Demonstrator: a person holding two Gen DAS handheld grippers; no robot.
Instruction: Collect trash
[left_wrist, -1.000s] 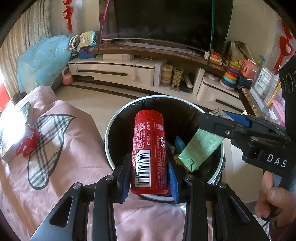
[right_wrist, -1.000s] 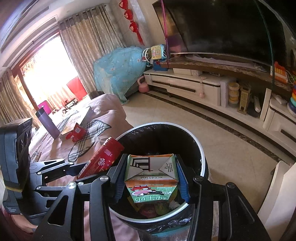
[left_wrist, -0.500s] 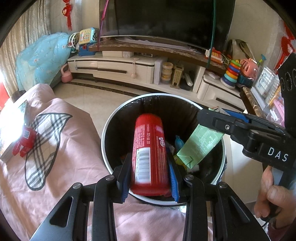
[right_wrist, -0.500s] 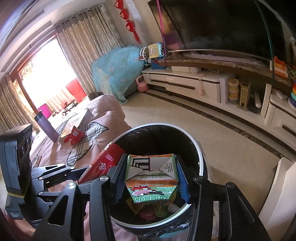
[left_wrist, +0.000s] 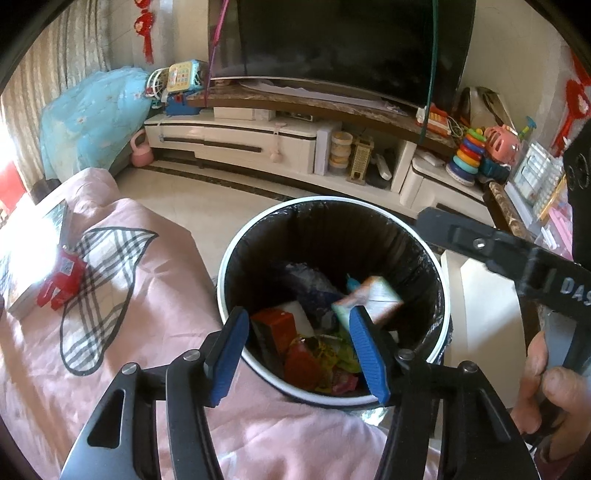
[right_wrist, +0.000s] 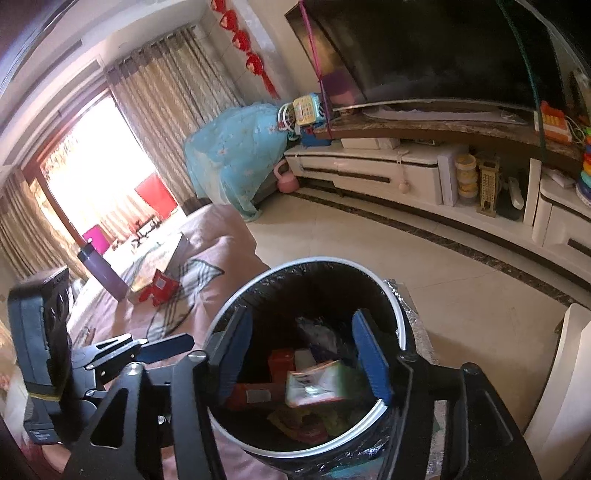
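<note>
Both grippers hang with their blue-padded jaws spread apart and holding nothing above a round trash bin (left_wrist: 236, 266) lined with a black bag. In the left wrist view, the left gripper (left_wrist: 301, 347) frames the bin's near rim at 6 o'clock, while the right gripper's black arm (left_wrist: 491, 247) reaches in from 3 o'clock, gripped by the person's right hand (left_wrist: 546, 391).

Inside the bin, a green-and-white carton (left_wrist: 369, 299) shows blurred at about 2 o'clock of the opening, tilted among the rubbish. A red can (left_wrist: 277, 325) lies at about 7 o'clock of the opening, next to crumpled yellow and red wrappers (left_wrist: 325, 365) at the bottom.

In the right wrist view, the right gripper (right_wrist: 303, 354) is centred over the same bin (right_wrist: 399, 317), the carton (right_wrist: 321, 384) blurred between its open jaws and the red can (right_wrist: 258, 395) lying on its side just left of it. The left gripper (right_wrist: 162, 349) appears at 9 o'clock.

The bin stands against a surface draped in a pink cover (left_wrist: 147, 295) with a plaid pattern, where a small red packet (left_wrist: 61, 280) rests on a book at 9 o'clock. A purple bottle (right_wrist: 99, 269) stands farther along that surface. A television (left_wrist: 351, 44) on a white low cabinet (left_wrist: 236, 136) fills the 12 o'clock background.
</note>
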